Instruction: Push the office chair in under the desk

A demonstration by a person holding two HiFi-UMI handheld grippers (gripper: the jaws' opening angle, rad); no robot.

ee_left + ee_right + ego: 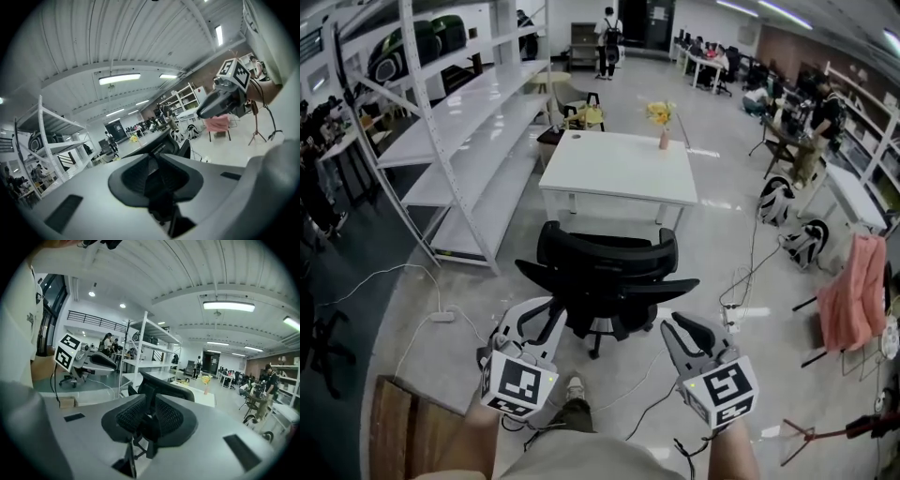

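A black mesh office chair (605, 272) stands on the floor with its back towards me, just short of the near edge of the white desk (619, 164). My left gripper (544, 317) is behind the chair's left side and my right gripper (677, 328) behind its right side. Both are close to the backrest and apart from it. Both are open with nothing between the fingers. In the left gripper view the chair (161, 149) shows through the gap of the left gripper (157, 187), with the right gripper (220, 101) beyond. In the right gripper view the chair (164, 387) fills the right gripper's (150, 423) gap.
A tall white shelving rack (469, 122) runs along the left of the desk. A vase of yellow flowers (662, 117) stands on the desk's far edge. Cables and a power strip (441, 317) lie on the floor. A pink cloth (853, 291) hangs at right; a wooden box (403, 431) sits at bottom left.
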